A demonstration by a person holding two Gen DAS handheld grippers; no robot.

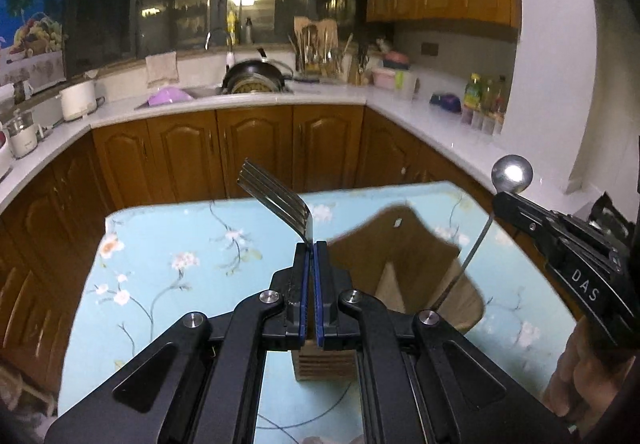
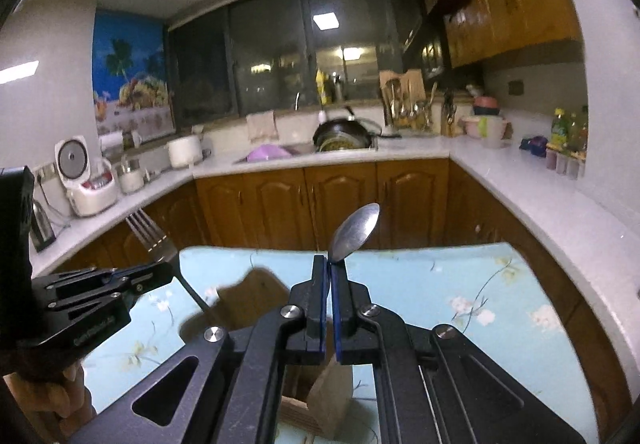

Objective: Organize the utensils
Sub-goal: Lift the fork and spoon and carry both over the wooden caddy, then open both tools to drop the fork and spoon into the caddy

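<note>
**A:** Start at the left. What have you got?

**B:** My left gripper (image 1: 311,244) is clamped on a fork (image 1: 276,195). The tines rise up and lean toward the upper left of the left wrist frame; the handle is hidden under the jaws. The right wrist view catches the same fork (image 2: 150,234) at its left edge.

**A:** And where does it have to go?

**B:** Into the wooden utensil holder (image 1: 404,268), I judge. It sits just below and slightly right of my left fingertips, mouth up, so the fork's long axis stands near upright over it. The drop looks mostly downward.

**A:** The other side?

**B:** My right gripper (image 2: 331,264) is pinched shut on a spoon (image 2: 356,232), bowl up, tilted toward the upper right. In the left view the spoon (image 1: 512,173) shows at the right, its handle slanting down toward the holder's opening. The holder (image 2: 320,400) lies directly under the right jaws too, so both hands are about equally near; I can't tell which is closer.

**A:** What's beneath?

**B:** A table under a pale blue floral cloth (image 1: 168,244). Behind it, brown cabinets, a white counter (image 2: 520,179) curving round, and a sink below dark windows.
</note>
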